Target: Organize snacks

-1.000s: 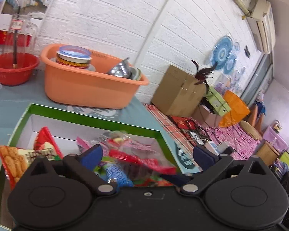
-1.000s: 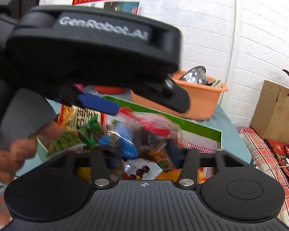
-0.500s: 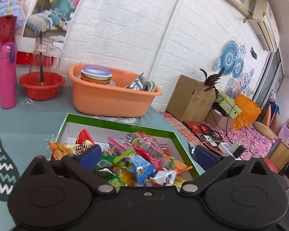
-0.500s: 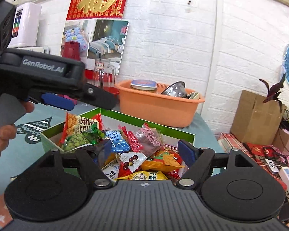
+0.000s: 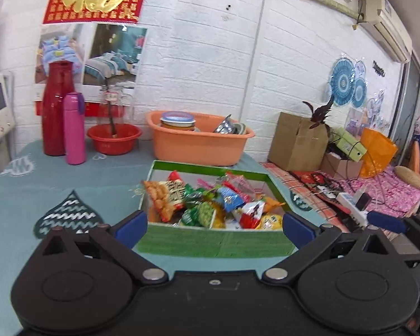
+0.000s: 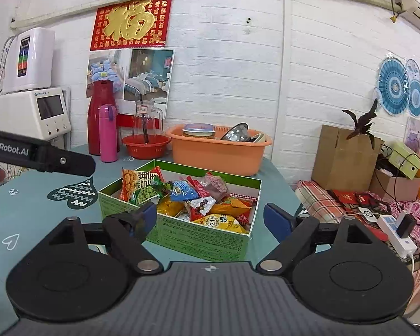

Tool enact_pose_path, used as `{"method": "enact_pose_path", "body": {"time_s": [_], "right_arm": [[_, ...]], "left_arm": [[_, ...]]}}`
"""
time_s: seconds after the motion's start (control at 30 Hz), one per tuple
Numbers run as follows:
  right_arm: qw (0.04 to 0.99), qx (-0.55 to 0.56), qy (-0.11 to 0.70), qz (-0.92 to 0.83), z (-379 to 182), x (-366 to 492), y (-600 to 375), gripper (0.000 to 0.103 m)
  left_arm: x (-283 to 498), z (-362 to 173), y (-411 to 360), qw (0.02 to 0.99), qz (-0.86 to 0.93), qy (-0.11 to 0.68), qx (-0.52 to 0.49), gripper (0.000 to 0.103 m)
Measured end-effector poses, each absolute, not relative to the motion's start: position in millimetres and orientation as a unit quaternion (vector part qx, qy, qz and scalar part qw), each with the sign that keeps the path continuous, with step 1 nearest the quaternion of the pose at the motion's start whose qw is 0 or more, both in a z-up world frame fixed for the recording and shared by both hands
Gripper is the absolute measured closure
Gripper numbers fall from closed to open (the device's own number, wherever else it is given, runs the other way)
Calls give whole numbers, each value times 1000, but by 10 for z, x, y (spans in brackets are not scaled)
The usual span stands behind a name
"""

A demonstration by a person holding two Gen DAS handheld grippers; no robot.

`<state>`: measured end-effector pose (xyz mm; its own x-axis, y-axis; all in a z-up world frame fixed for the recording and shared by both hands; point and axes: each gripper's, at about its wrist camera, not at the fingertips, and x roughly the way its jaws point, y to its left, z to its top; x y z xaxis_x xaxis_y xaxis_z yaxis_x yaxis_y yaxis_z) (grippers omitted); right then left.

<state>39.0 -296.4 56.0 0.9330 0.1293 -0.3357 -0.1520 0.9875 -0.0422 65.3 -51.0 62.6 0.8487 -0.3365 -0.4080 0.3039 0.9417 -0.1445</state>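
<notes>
A green cardboard box [image 5: 215,243] [image 6: 201,236] stands on the teal tablecloth, heaped with several snack packets [image 5: 210,204] [image 6: 187,196]. My left gripper [image 5: 214,225] is open and empty, held back from the box's near wall. Over the box's near corner hovers my right gripper [image 6: 212,219], also open with nothing between its fingers. In the right wrist view the left gripper's body [image 6: 39,155] shows at the left edge, held by a hand. A blue fingertip of the right gripper [image 5: 386,221] shows at the right in the left wrist view.
Behind the box stands an orange basin [image 5: 198,142] [image 6: 218,151] with bowls, a red bowl [image 6: 145,145], a pink flask [image 6: 107,133] and a red thermos [image 6: 102,117]. White appliances [image 6: 32,112] sit far left. Right of the table lie a cardboard box [image 6: 344,159] and a power strip [image 6: 394,232].
Both grippers have pulled back and up from the box. The clear packet seen at the left gripper's fingers now lies in the box with the others.
</notes>
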Motion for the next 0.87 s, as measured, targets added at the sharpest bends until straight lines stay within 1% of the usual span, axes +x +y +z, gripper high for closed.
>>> {"method": "enact_pose_path", "body": {"time_s": [0.13, 0.4, 0.6, 0.87], "right_arm": [[978, -25, 201, 49, 377, 436, -2957, 0], [972, -21, 233, 32, 71, 573, -2871, 0], [970, -22, 241, 31, 15, 653, -2803, 0], [968, -17, 247, 30, -7, 694, -2794, 0]], "left_arm": [[535, 401, -489, 964, -137, 228, -19, 0], [553, -6, -361, 957, -105, 269, -39, 0], [601, -122, -333, 954, -98, 281, -38, 0], [615, -141, -359, 954, -96, 283, -31, 0]]}}
